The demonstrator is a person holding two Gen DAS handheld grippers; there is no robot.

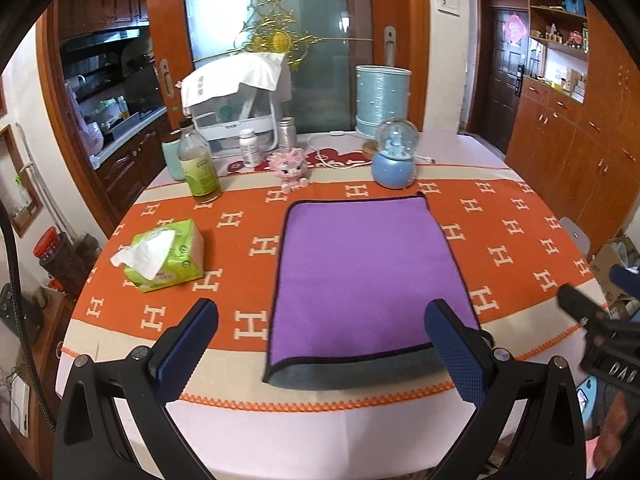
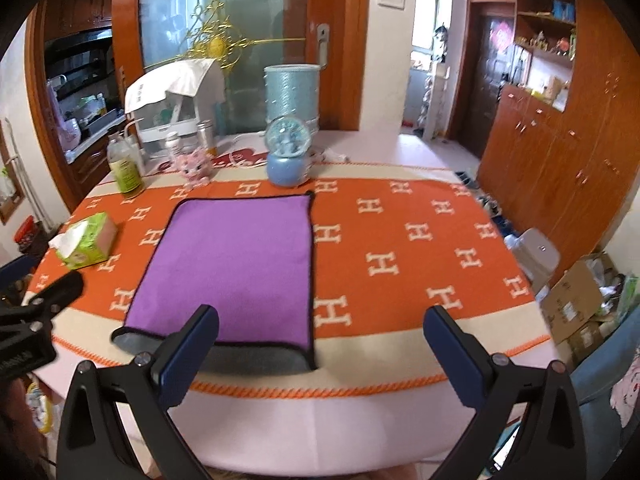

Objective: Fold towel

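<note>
A purple towel (image 1: 360, 272) with a dark hem lies flat on the orange patterned tablecloth (image 1: 520, 248). It is folded over, with a grey strip of its underside showing along the near edge. It also shows in the right wrist view (image 2: 236, 256). My left gripper (image 1: 320, 320) is open and empty, held above the table's near edge in front of the towel. My right gripper (image 2: 320, 324) is open and empty, near the towel's front right corner. Each gripper shows at the edge of the other's view: the right one (image 1: 592, 320), the left one (image 2: 44, 300).
A green tissue pack (image 1: 164, 256) lies left of the towel. At the back stand a green-labelled bottle (image 1: 200, 164), a pink plush toy (image 1: 288, 170), a blue snow globe (image 1: 394, 160), a blue cylinder (image 1: 382, 100) and a white rack (image 1: 236, 100). Cardboard boxes (image 2: 576, 300) sit right of the table.
</note>
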